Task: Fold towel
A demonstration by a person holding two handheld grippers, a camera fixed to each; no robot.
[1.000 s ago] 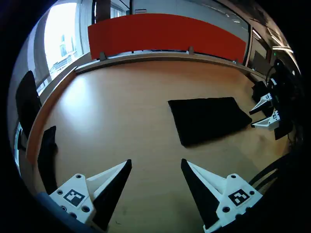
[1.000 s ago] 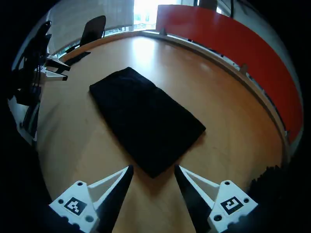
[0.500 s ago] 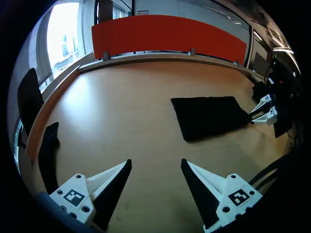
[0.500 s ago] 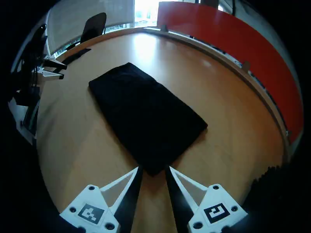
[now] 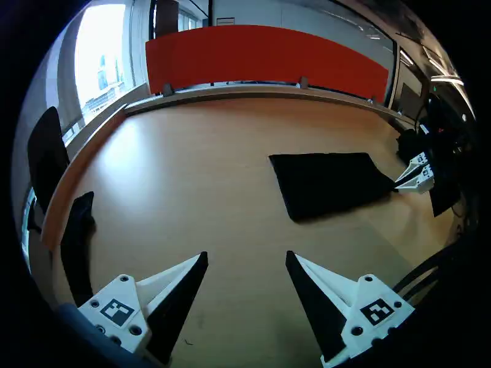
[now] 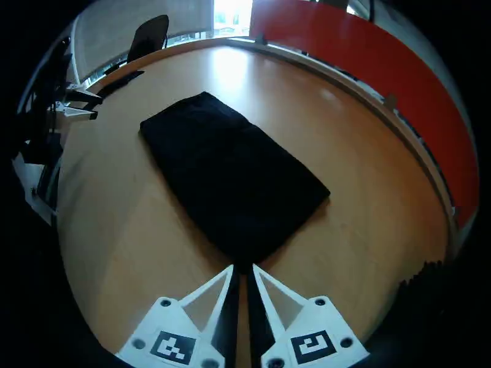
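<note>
Towel [image 6: 233,178], black: fold barely begun.
Lies flat on table [image 6: 368,202]; right gripper [image 6: 243,270] closed to a slit, pinching the near corner; left gripper [image 5: 245,260] wide apart, empty, well off; fold-over not yet made.

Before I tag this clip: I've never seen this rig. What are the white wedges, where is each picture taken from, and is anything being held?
No robot: a person holds a two-finger gripper in each hand, each with a fisheye camera looking along its fingers. The white wedges are those fingers. In the left gripper view the left gripper hangs open over a wooden table, holding nothing; the right gripper shows far right. In the right gripper view its fingers stand almost together and appear to pinch the near corner of a black towel lying flat.
</note>
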